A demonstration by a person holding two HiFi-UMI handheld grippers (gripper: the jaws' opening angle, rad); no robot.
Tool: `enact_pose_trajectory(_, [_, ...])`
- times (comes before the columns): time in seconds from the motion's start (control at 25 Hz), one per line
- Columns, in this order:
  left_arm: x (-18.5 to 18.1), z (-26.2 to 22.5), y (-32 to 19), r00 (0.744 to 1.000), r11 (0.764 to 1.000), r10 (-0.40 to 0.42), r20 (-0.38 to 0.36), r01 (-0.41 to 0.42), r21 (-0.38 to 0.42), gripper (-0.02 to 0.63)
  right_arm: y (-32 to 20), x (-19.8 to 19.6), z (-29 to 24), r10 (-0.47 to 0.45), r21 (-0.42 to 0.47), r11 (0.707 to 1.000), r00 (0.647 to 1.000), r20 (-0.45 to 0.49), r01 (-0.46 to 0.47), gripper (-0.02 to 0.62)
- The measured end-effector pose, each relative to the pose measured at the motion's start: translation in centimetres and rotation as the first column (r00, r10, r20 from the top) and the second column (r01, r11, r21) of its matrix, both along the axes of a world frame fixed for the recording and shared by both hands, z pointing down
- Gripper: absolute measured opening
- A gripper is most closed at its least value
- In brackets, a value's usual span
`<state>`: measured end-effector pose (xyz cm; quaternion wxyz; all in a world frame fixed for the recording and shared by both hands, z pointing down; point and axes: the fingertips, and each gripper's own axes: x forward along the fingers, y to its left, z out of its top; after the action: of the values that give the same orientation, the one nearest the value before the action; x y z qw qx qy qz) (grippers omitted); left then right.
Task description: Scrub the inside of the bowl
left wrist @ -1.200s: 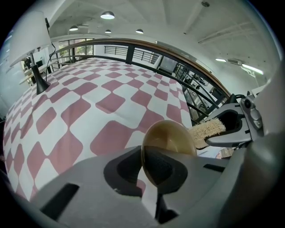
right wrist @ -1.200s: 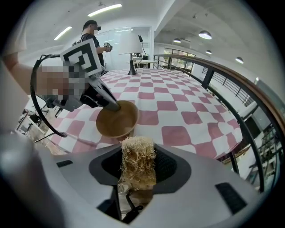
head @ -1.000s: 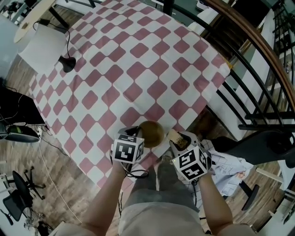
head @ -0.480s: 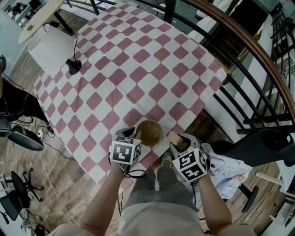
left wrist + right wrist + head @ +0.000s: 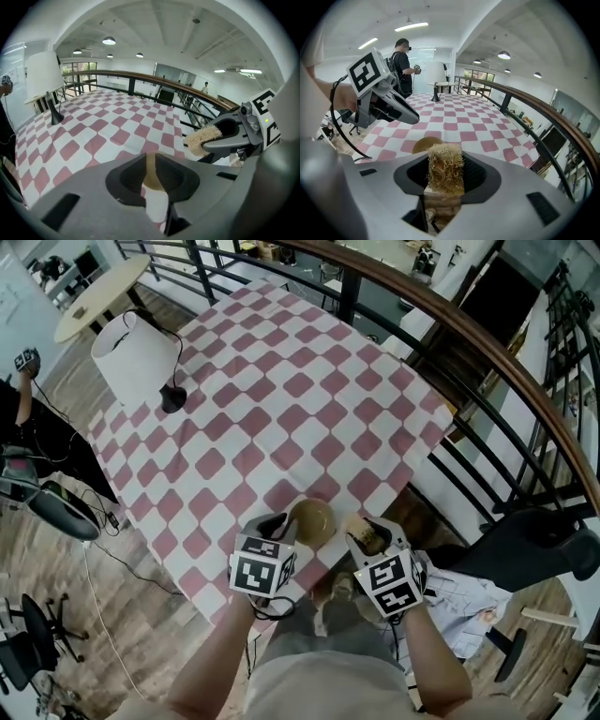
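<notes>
Right hand-held gripper (image 5: 445,180): clamped shut on a straw scrubber (image 5: 446,161). Left hand-held gripper (image 5: 151,180): hung open and empty by the bowl (image 5: 311,521), just narrowed slightly

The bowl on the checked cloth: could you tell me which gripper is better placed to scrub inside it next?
Right. The right gripper grips the straw scrubber close beside the bowl; the left gripper holds nothing, its fingers apart though they have just been closing slightly.

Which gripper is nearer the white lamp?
Left. The left gripper is on the lamp's side of the bowl; the right gripper is on the bowl's other side, farther off.
</notes>
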<state>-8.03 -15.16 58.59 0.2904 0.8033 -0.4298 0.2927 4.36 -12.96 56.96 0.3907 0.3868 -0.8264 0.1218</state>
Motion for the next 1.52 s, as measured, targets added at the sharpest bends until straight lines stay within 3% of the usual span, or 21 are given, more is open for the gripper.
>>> enact_pose_trajectory(0.12, [-0.2,-3.1,-0.3,0.998,0.995,-0.026,-0.052,0.031,0.091,0.049,-0.6,-0.5,-2.5,0.034,0.060,0.998,0.997,0.068,-0.038,0.158])
enact_pose_trajectory(0.36, [-0.9,-6.5,0.2,0.998,0.986,-0.006,-0.059,0.016,0.164,0.040,-1.5,-1.1,-8.7,0.064,0.195,0.976,0.981,0.182,-0.100,0.158])
enact_pose_trajectory(0.6, [-1.0,-11.8,-0.3,0.996,0.956,0.014,-0.084,0.011,0.293,0.037,-2.3,-1.1,-15.6,0.082,0.348,0.924,0.971,0.223,-0.157,0.158])
enact_pose_trajectory(0.8, [-0.2,-17.8,-0.8,0.996,0.893,0.065,-0.067,-0.028,0.450,0.021,-2.3,-1.3,-19.4,0.061,0.415,0.896,0.970,0.236,-0.157,0.158])
enact_pose_trajectory(1.0, [-0.1,-23.6,-1.2,0.987,0.832,0.088,-0.134,0.001,0.555,0.015,-1.3,-1.7,-23.6,0.014,0.469,0.870,0.958,0.285,-0.153,0.158])
enact_pose_trajectory(1.28, [-0.2,-29.1,-0.6,0.978,0.780,0.092,-0.186,0.045,0.624,0.015,1.1,-1.6,-32.3,-0.076,0.598,0.785,0.933,0.353,-0.162,0.158])
enact_pose_trajectory(1.52, [-1.1,-34.5,0.8,0.988,0.656,0.054,-0.145,0.075,0.751,0.015,2.5,-1.4,-36.2,-0.127,0.650,0.739,0.912,0.391,-0.175,0.160])
